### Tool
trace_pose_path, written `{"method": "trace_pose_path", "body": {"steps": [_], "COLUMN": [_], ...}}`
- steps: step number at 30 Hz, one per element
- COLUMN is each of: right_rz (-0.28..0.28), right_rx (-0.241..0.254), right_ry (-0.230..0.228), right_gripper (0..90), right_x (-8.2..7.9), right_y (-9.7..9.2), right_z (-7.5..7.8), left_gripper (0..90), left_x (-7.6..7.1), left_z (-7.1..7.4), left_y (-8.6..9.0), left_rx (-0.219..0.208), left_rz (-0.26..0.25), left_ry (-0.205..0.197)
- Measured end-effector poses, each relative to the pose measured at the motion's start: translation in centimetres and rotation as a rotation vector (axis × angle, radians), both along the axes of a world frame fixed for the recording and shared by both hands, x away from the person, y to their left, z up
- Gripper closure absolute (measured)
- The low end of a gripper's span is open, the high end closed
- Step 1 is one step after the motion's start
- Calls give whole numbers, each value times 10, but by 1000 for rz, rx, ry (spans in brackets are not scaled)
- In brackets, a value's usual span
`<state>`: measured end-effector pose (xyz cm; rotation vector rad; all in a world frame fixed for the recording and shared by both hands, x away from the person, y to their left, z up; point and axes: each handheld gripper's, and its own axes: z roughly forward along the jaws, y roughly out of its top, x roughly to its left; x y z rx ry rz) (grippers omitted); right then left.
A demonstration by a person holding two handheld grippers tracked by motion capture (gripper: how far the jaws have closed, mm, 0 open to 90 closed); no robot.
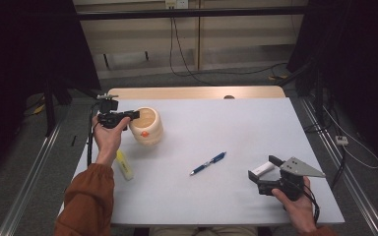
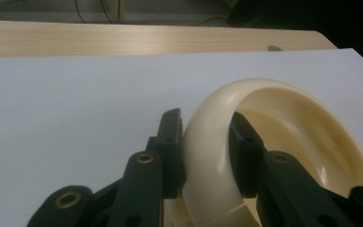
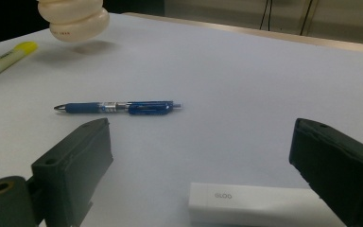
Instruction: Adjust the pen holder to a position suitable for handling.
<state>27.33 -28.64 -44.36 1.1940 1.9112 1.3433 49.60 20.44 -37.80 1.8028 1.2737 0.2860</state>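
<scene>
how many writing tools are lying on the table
2. A blue click pen lies near the middle of the white table; a yellow highlighter lies near its left edge, beside the orange sleeve. None looks hidden.

A blue pen [image 1: 208,163] lies mid-table [image 1: 236,128], a yellow highlighter [image 1: 124,164] well apart (toward the left edge).

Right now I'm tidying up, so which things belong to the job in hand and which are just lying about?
In use: ribbed cream plastic cup, rim clamped by left tool; white rectangular glue stick, between open right tool.
Lying about: blue click pen; yellow highlighter.
</scene>
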Motion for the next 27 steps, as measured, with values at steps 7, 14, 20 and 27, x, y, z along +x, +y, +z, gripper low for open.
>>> {"method": "trace_pose_path", "body": {"steps": [7,14,20,27], "right_rz": [-1,1,1,1], "right_rx": [1,1,2,3], "right_ry": [0,1,0,1], "right_gripper": [65,64,65,64], "right_x": [0,0,0,-1], "right_y": [0,0,0,0], "right_z": [0,0,0,0], "left_gripper": [710,712,713,715], "left_x": [-11,-18,-23,-25], "left_z": [8,12,15,20], "left_y": [-14,-26,-40,-53], "left_rx": [-16,-11,-12,-5], "left_rz": [-30,-55,-75,-92], "left_ry": [-22,-27,-33,-46]}}
